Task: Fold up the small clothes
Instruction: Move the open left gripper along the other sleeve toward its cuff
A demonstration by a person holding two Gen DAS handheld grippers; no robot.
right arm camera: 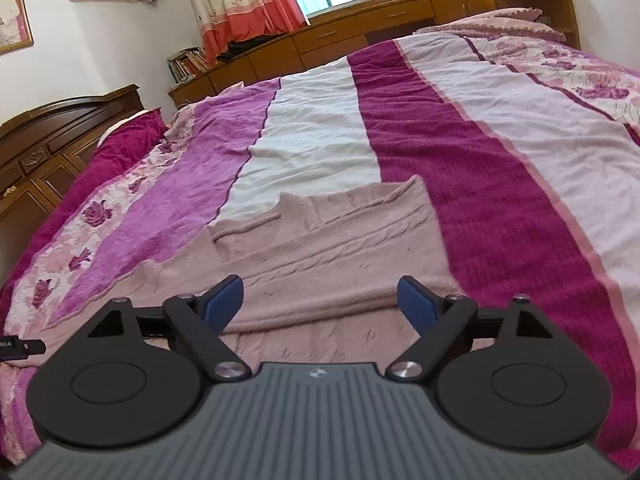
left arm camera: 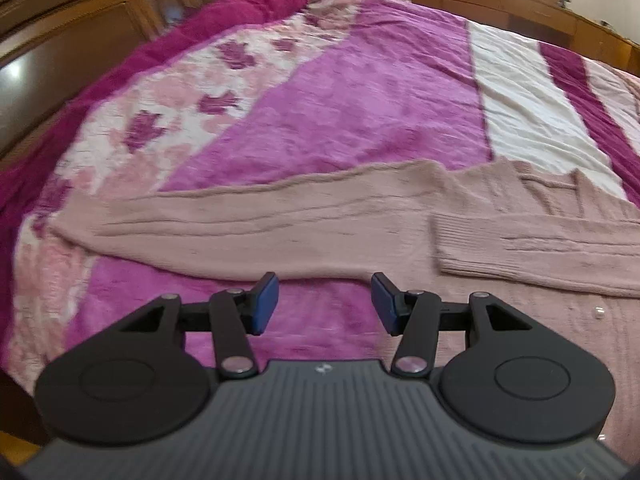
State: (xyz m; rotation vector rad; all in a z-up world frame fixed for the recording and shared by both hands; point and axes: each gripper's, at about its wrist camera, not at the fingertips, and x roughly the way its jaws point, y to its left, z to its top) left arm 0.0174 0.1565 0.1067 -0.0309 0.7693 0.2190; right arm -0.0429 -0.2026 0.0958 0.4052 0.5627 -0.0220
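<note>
Pink knit sweater flat on striped bedspread, wooden headboard and drawers behind, left gripper and right gripper both spread, empty, nothing blocking.

Ribbed knit sweater – plush bedspread, glossy wood headboard.

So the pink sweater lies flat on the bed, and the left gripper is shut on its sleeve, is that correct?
Not quite. The sweater does lie flat on the bed, but the left gripper is open: the left wrist view shows its jaws apart with nothing between them, short of the sleeve.
</note>
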